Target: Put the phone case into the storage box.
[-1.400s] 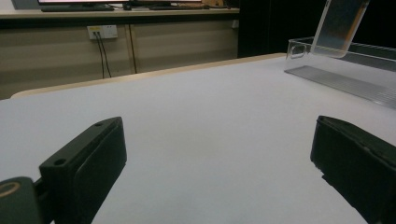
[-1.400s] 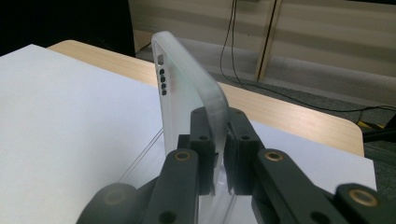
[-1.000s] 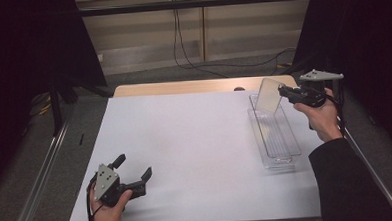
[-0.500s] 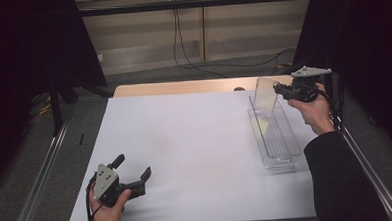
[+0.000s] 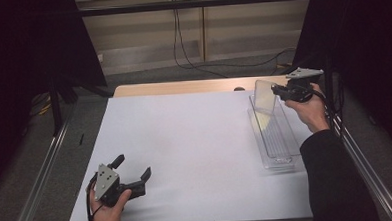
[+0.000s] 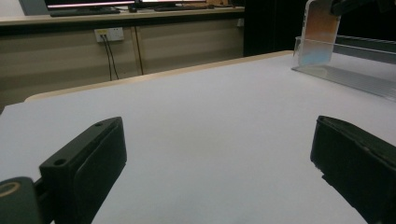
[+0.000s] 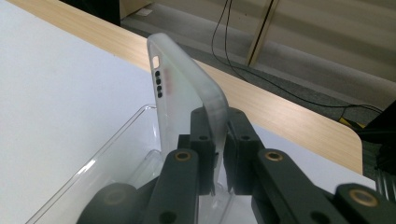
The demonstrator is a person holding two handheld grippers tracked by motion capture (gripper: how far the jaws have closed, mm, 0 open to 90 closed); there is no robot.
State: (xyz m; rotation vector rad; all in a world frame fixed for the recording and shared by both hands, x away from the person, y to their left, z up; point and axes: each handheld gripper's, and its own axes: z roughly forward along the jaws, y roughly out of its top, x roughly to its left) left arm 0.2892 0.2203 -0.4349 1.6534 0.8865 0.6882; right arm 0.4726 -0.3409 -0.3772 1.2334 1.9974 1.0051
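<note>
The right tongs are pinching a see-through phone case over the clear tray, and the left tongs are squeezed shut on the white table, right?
Not quite. The left tongs are open, with nothing between them; the left gripper view shows the jaws standing wide apart over the white table. The rest is right: the right tongs pinch the see-through phone case over the clear tray.

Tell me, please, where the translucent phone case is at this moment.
In the high view the phone case is at the table's far right, clamped in the right gripper and held upright over the far end of the clear tray.
</note>
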